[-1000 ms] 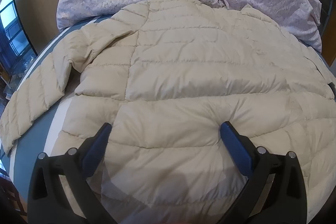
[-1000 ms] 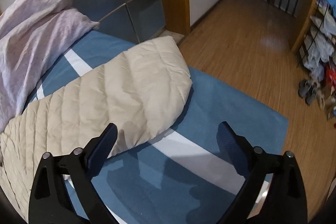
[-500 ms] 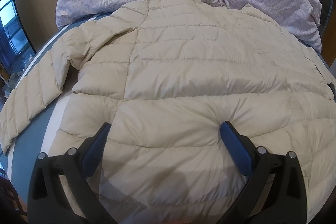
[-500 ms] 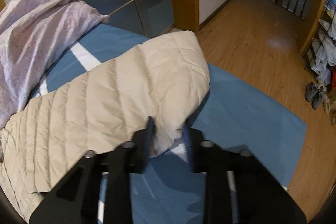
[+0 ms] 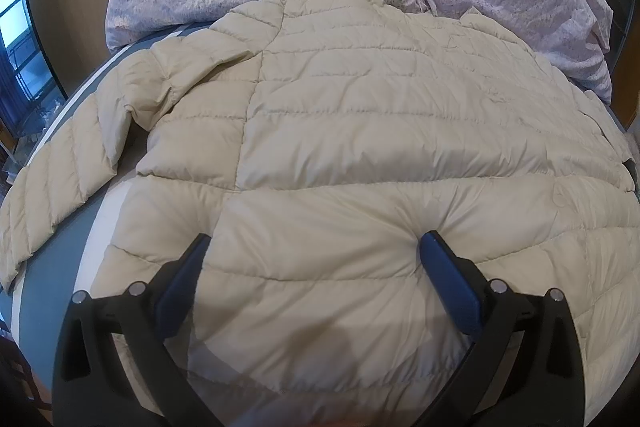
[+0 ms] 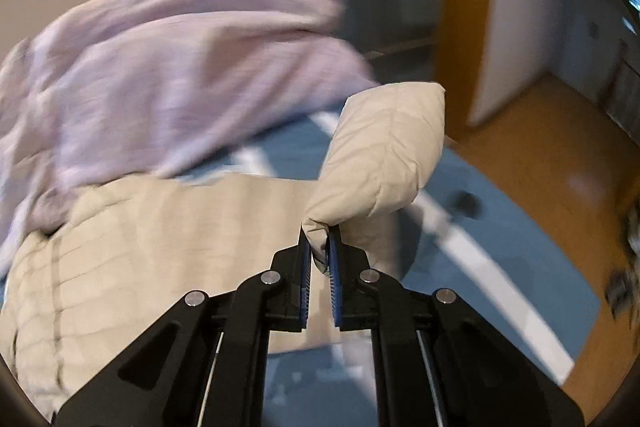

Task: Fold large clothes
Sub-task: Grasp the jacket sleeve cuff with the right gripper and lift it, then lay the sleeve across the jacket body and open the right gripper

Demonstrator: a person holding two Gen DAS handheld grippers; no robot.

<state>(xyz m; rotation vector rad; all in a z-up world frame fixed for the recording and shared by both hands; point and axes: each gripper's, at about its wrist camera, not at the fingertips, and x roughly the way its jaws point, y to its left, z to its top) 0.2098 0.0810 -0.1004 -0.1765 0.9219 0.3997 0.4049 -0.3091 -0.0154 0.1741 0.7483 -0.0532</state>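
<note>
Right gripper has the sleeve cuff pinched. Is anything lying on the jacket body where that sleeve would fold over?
Nothing visible: the jacket body lies bare, with only the open left gripper pressing near its hem. The right gripper holds the sleeve.

Cream quilted puffer jacket (image 5: 360, 147) spread flat on blue bed cover, back panel up, collar end toward lilac duvet. Horizontal stitch lines across body; surface puffy, lightly creased. One sleeve (image 5: 52, 195) laid out sideways at left edge, bent at shoulder. Other sleeve (image 6: 380, 163) raised off bed, cuff end bunched and pinched, standing upright.
</note>
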